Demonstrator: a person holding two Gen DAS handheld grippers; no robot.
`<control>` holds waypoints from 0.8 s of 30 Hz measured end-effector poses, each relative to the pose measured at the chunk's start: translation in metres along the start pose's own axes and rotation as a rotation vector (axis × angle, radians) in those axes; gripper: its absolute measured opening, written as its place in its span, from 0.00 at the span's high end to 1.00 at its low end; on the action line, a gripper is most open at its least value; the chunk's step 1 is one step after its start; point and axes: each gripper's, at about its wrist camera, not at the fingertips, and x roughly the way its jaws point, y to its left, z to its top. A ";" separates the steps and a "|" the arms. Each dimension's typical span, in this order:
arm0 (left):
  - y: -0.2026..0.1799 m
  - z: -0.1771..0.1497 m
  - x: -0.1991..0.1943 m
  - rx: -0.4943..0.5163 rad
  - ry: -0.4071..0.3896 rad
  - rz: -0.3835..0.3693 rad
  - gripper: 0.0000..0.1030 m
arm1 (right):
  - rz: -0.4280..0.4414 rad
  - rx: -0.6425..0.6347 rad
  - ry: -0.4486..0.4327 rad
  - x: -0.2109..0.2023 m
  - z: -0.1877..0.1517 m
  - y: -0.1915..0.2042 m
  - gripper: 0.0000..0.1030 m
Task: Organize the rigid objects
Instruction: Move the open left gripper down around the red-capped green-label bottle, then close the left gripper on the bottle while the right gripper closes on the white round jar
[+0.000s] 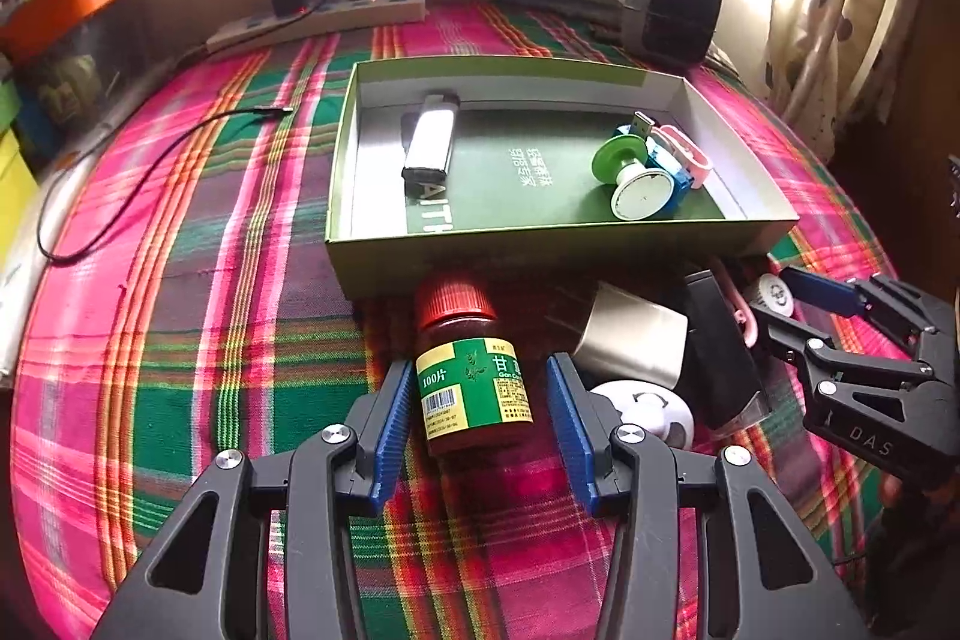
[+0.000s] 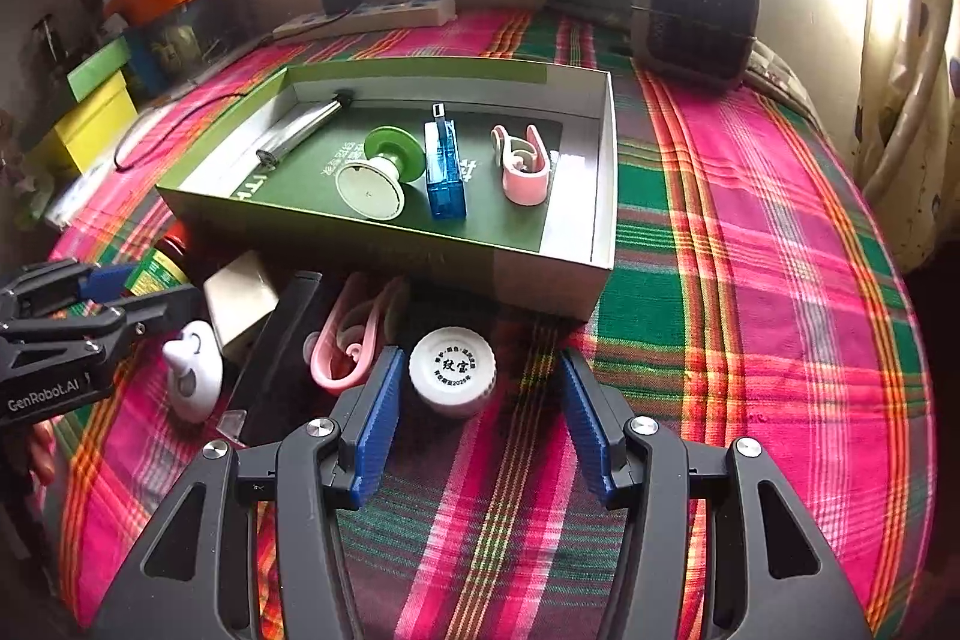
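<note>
Left wrist cam: left gripper point(image 1: 477, 424) is spread wide around a pill bottle point(image 1: 471, 370) lying on the plaid cloth point(image 1: 198, 340), left pad looks to be touching it, right pad clear. Green box point(image 1: 372, 256) sits just ahead.

Right wrist cam: right gripper point(image 2: 477, 424) spread too, white cap point(image 2: 453, 370) between the fingers, nearer the left one, not pinched. Pink clip point(image 2: 351, 340) just left.
</note>
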 end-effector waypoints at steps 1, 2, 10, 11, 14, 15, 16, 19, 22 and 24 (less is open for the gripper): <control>-0.002 -0.001 0.000 0.010 -0.004 0.013 0.58 | -0.004 -0.001 -0.005 0.000 -0.001 0.000 0.49; -0.004 -0.001 0.001 0.019 -0.007 0.024 0.58 | -0.002 0.005 -0.007 0.000 -0.001 -0.001 0.49; -0.004 0.000 0.002 -0.014 -0.013 0.052 0.57 | -0.007 0.014 -0.013 -0.001 -0.002 -0.002 0.49; -0.003 0.000 0.001 -0.019 -0.014 0.050 0.57 | -0.008 0.015 -0.013 -0.001 -0.002 -0.002 0.49; 0.000 0.000 0.001 -0.041 -0.020 0.035 0.57 | -0.007 0.017 -0.013 -0.001 -0.002 -0.002 0.49; 0.001 0.000 0.000 -0.050 -0.020 0.028 0.57 | -0.007 0.018 -0.013 0.000 -0.002 -0.002 0.49; 0.004 0.001 0.000 -0.063 -0.020 0.024 0.57 | -0.007 0.019 -0.014 0.000 -0.002 -0.002 0.49; 0.006 0.000 0.000 -0.072 -0.024 0.042 0.58 | -0.005 0.022 -0.014 0.000 -0.002 -0.002 0.49; 0.003 -0.001 0.001 -0.050 -0.024 0.062 0.58 | -0.004 0.023 -0.015 -0.001 -0.001 -0.003 0.49; 0.004 -0.001 0.000 -0.056 -0.026 0.060 0.58 | 0.001 0.029 -0.017 -0.001 -0.002 -0.004 0.49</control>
